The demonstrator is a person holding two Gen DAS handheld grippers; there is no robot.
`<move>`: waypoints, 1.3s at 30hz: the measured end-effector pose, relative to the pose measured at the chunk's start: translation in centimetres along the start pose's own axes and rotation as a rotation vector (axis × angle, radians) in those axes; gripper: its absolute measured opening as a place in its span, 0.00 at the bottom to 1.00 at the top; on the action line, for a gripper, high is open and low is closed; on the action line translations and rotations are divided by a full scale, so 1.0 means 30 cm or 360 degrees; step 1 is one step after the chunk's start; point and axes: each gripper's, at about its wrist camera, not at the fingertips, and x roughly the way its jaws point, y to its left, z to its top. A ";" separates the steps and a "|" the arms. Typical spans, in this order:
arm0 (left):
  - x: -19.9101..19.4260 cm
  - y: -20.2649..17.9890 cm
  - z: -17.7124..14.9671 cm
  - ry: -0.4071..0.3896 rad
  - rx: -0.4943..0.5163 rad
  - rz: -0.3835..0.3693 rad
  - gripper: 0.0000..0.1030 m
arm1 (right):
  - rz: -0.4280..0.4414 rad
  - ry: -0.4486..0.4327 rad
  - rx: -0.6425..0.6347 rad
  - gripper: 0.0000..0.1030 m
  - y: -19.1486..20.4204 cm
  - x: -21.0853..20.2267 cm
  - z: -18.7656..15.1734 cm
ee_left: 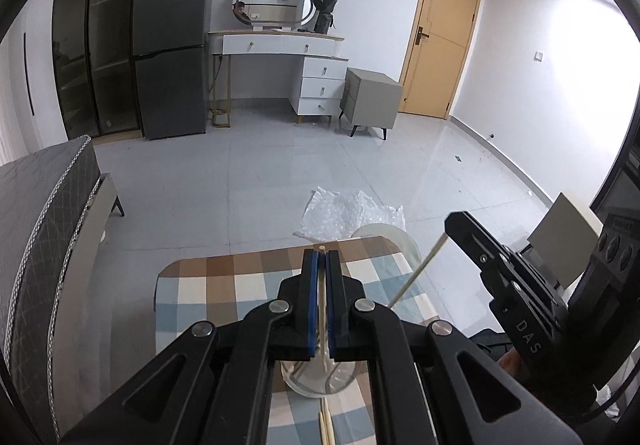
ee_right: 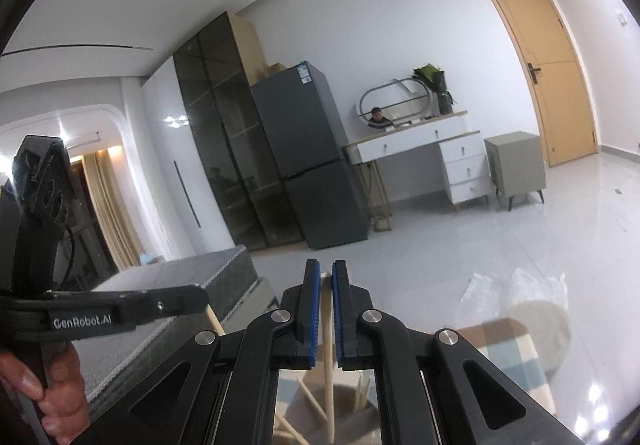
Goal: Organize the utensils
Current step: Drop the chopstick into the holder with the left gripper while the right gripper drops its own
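Note:
My left gripper point(ee_left: 321, 254) is shut on a pale wooden chopstick point(ee_left: 322, 309) that stands upright, its lower end down in a clear glass cup point(ee_left: 320, 381) on the checked tablecloth point(ee_left: 224, 285). My right gripper point(ee_right: 326, 269) is shut on another chopstick point(ee_right: 329, 357), held upright above the table. In the left wrist view the right gripper point(ee_left: 450, 227) is at the right, with its chopstick point(ee_left: 416, 273) slanting down to the left. In the right wrist view the left gripper point(ee_right: 202, 299) reaches in from the left. More chopsticks point(ee_right: 308, 401) lie below.
The small table point(ee_left: 180, 273) stands on a grey tiled floor. A white plastic sheet point(ee_left: 344, 213) and a round stool point(ee_left: 404, 241) lie beyond its far edge. A dark mattress point(ee_left: 36, 229) is at the left. Fridge, dresser and door stand far back.

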 end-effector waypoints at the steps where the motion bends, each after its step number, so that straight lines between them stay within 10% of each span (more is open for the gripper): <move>1: 0.000 0.004 -0.001 -0.0004 0.0008 0.0010 0.00 | 0.0002 0.0000 0.0004 0.05 -0.003 0.011 0.001; 27: 0.113 0.109 -0.065 0.0080 -0.0076 -0.0004 0.00 | -0.0046 0.0188 -0.0054 0.05 -0.015 0.171 -0.123; 39: 0.167 0.106 -0.113 0.0288 -0.0157 -0.0202 0.00 | -0.0004 0.0442 0.0018 0.07 -0.047 0.174 -0.267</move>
